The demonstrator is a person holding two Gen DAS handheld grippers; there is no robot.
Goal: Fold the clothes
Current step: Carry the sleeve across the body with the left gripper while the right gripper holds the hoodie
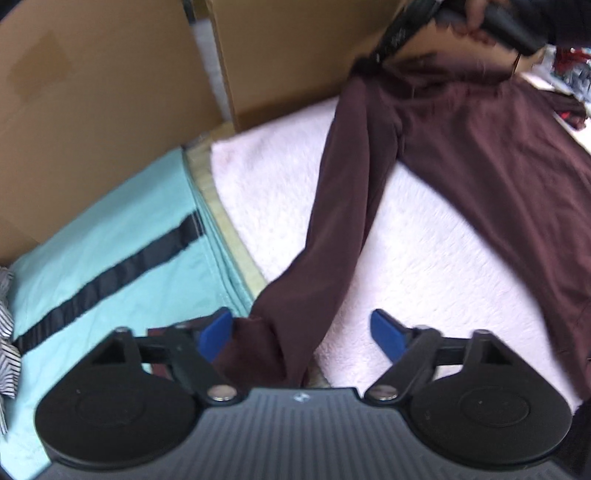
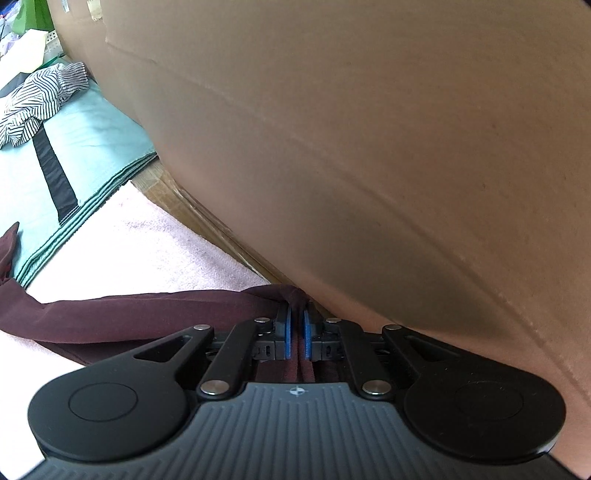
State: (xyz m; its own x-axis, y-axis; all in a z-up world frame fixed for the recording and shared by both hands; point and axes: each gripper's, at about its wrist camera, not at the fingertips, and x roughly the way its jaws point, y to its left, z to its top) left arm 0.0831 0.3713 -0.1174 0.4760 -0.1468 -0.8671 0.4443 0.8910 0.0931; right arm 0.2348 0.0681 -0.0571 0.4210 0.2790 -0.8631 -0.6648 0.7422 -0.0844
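- At the far left of my left wrist view I see a black-and-white striped garment point(image 1: 7, 332) bunched on a teal cloth point(image 1: 110, 251), which has a dark strap point(image 1: 122, 273) running across it.
- Behind the teal cloth stand cardboard boxes point(image 1: 92, 74), filling the top left.
- My left gripper point(image 1: 303, 332) sits at the bottom with its blue pads point(image 1: 216, 334) standing wide apart; the pads press on nothing.
- The cuff end of the maroon long-sleeved top point(image 1: 498, 166) lies between those jaws, bunched against the left pad, at the border of the teal cloth and the pale pink fleecy mat point(image 1: 406, 240).
- From there the sleeve point(image 1: 343, 192) runs up and right to the body of the top, which is spread over the mat on the right.
- At the top right, a hand point(image 1: 476, 14) holds my other gripper, which lifts the top's upper edge by the boxes.
- In my right wrist view, the striped garment point(image 2: 37, 99) and the teal cloth point(image 2: 92, 144) sit at the left, the mat point(image 2: 147, 236) below them.
- My right gripper point(image 2: 297, 334) is clamped tight on a fold of the maroon top point(image 2: 147, 314), the fabric pinched between its blue pads point(image 2: 284, 339).
- A cardboard box wall point(image 2: 369, 147) fills the right, just beyond the fingertips.
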